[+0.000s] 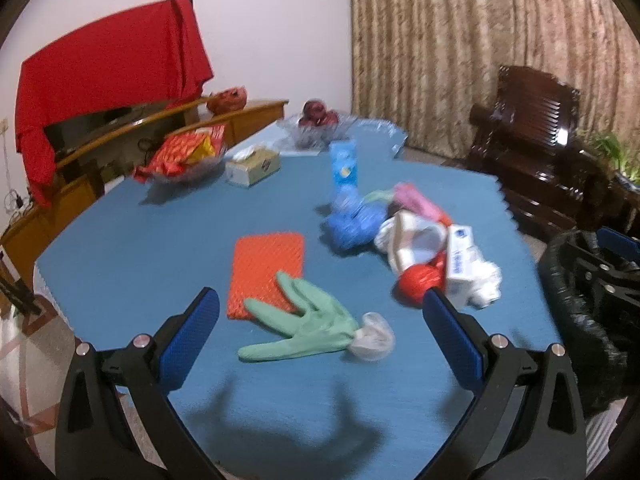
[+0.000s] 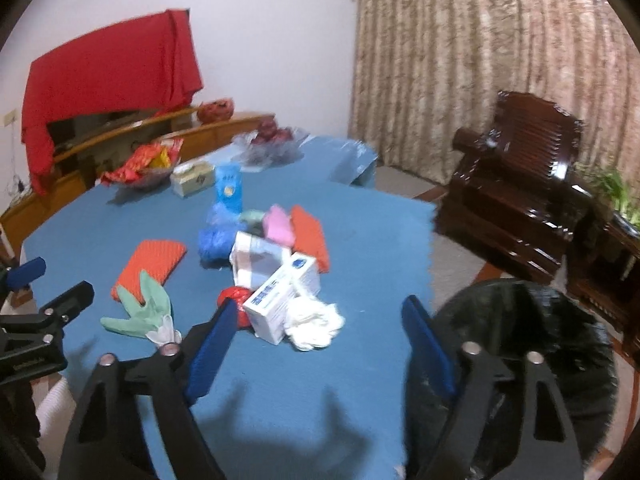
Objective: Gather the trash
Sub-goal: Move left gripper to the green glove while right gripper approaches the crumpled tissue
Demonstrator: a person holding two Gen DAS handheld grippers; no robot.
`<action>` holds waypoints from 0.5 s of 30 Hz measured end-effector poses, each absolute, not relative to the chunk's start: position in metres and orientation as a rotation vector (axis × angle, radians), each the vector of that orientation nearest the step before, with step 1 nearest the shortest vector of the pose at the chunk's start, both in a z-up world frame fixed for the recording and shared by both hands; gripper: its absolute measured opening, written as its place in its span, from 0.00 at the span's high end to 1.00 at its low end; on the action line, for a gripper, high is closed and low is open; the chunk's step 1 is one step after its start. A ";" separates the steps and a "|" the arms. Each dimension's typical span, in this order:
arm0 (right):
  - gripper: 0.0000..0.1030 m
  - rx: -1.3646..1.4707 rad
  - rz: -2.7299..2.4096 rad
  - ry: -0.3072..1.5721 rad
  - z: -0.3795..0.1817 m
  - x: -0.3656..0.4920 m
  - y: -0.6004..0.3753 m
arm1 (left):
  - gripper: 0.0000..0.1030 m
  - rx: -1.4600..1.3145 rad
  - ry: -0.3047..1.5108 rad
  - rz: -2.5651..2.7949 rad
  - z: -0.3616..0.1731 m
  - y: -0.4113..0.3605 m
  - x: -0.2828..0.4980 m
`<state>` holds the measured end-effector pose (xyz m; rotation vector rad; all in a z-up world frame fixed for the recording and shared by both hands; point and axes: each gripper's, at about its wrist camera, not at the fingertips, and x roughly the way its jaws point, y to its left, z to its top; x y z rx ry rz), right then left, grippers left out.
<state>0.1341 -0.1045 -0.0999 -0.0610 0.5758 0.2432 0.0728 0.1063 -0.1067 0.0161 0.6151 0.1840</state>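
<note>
Writing: blurred, unreadable on white carton | left gripper: fingers wide apart, empty, above green glove left of carton | right gripper: fingers apart, empty, near carton | black-lined bin right of carton, beside blue surface

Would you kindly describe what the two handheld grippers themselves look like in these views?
Both look alike. The left gripper and the right gripper each have two matte black plastic arms with triangular cut-outs, joined by round silver pivot pins, ending in flat rectangular fingers faced with textured blue pads. No cables, readable markings, hands or sleeves show.
</note>
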 end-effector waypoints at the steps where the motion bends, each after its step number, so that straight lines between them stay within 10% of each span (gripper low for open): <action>1: 0.30 -0.066 0.254 0.591 -0.107 0.142 -0.101 | 0.05 0.016 0.625 0.192 -0.112 0.108 0.075; 15: 0.41 -0.110 0.284 0.733 -0.169 0.205 -0.100 | 0.05 -0.020 0.745 0.172 -0.170 0.106 0.130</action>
